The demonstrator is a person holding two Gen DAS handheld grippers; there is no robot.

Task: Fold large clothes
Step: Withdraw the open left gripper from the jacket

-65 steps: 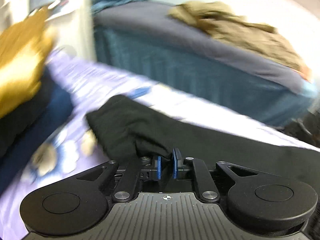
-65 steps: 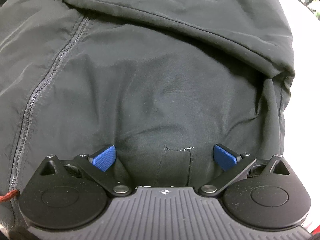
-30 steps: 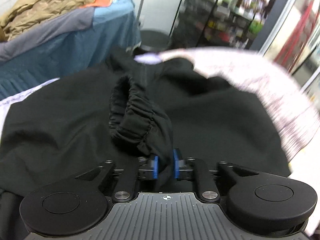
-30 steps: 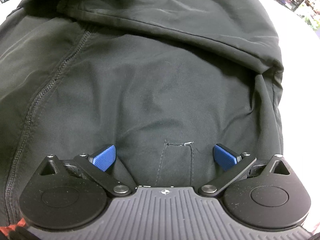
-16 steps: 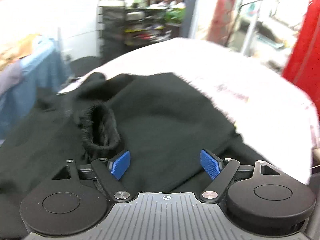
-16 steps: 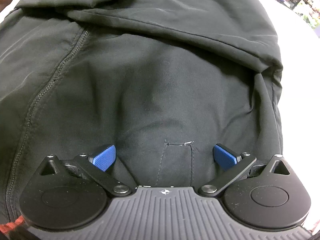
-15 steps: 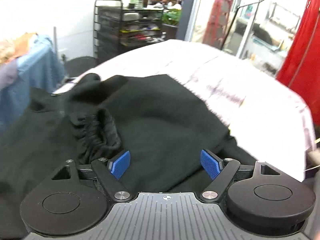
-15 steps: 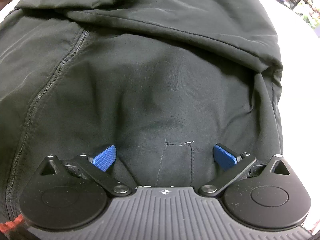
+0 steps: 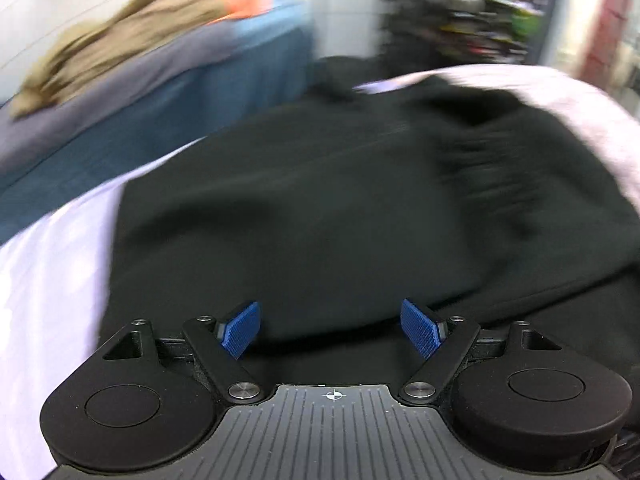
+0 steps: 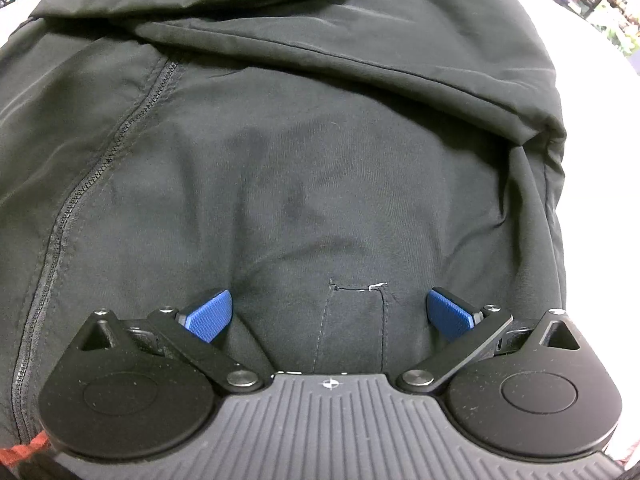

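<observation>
A large black jacket [image 9: 320, 208] lies spread on a pale lilac-covered table [image 9: 52, 264]. My left gripper [image 9: 330, 330] is open and empty, low over the jacket's near part; this view is blurred. In the right wrist view the jacket [image 10: 320, 168] fills the frame, with a zipper [image 10: 100, 168] running down the left and a sleeve [image 10: 380, 48] folded across the top. My right gripper [image 10: 329, 312] is open, its pads pressed on the fabric either side of a small stitched loop [image 10: 356, 292].
A blue-draped table [image 9: 168, 104] with a tan garment [image 9: 116, 36] and something orange stands beyond the left. Dark shelving [image 9: 460, 12] is at the far right. White table surface [image 10: 600, 80] shows at the right of the right wrist view.
My left gripper let go of the sleeve cuff and opened about a second ago. It has since swung left; the cuff now lies farther off at the right. The right gripper has stayed put.
</observation>
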